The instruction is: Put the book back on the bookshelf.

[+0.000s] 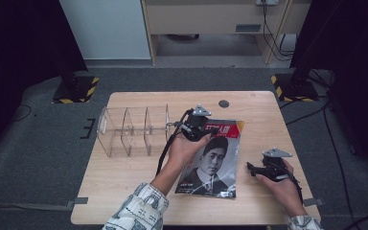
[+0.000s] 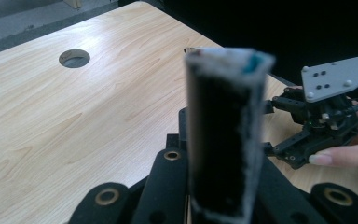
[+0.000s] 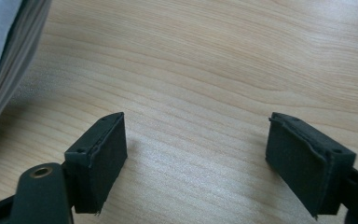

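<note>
The left claw (image 1: pixel 205 130) is clamped on the far edge of the glossy portrait-cover magazine (image 1: pixel 214 160), probably lifting it; the clear acrylic divider rack (image 1: pixel 132 129) stands just left. The right claw (image 1: pixel 252 168) gapes empty, right of the magazine, on the wooden bench (image 1: pixel 124 177).

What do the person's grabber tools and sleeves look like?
Both the left gripper and the right gripper are black, each topped by a grey three-cornered plate with small holes. Their jaws are flat black pads. A black cable trails from the left one. The sleeves are white with a dark pattern.
</note>
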`<state>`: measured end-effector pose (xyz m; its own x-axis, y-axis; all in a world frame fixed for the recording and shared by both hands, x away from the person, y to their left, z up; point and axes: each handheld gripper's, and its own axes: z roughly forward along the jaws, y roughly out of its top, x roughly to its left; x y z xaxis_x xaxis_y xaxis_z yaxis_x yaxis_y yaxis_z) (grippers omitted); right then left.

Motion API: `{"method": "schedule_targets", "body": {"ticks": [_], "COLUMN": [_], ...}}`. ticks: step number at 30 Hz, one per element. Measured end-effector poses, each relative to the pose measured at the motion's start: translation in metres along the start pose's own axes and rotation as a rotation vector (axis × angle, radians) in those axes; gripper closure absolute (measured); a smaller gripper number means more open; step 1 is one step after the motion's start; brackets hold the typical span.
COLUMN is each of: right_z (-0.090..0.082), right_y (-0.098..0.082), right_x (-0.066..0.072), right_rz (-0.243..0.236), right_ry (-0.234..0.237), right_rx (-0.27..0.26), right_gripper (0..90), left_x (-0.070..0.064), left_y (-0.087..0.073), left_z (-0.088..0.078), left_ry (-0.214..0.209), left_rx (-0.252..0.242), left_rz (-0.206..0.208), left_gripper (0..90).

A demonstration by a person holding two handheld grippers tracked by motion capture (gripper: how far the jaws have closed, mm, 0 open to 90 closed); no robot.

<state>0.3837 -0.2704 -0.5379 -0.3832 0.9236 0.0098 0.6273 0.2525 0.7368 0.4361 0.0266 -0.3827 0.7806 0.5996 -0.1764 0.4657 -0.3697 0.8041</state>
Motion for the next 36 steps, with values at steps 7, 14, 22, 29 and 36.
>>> {"method": "schedule_targets", "body": {"ticks": [7, 14, 22, 29, 36], "right_z": [0.0, 0.0, 0.0, 0.0, 0.0], "right_y": [0.0, 0.0, 0.0, 0.0, 0.0], "right_x": [0.0, 0.0, 0.001, 0.001, 0.001], "right_rz": [0.002, -0.006, -0.005, -0.007, -0.008], "right_ry": [-0.001, 0.0, 0.002, 0.003, 0.004], "right_rx": [-0.001, 0.001, 0.0, 0.002, 0.002], "right_gripper": [19.5, 19.2, 19.1, 19.1, 19.1], "left_x": [-0.001, -0.002, -0.004, -0.008, -0.012], "left_y": [0.005, 0.013, 0.016, 0.017, 0.017], "left_z": [-0.015, -0.039, -0.06, -0.069, -0.077], "left_ry": [-0.013, -0.018, -0.032, -0.036, -0.033], "left_rx": [-0.031, -0.068, -0.097, -0.11, -0.109], "left_rz": [-0.011, -0.019, -0.032, -0.023, -0.002], "left_gripper": [86.4, 86.4, 86.4, 86.4, 86.4]}}
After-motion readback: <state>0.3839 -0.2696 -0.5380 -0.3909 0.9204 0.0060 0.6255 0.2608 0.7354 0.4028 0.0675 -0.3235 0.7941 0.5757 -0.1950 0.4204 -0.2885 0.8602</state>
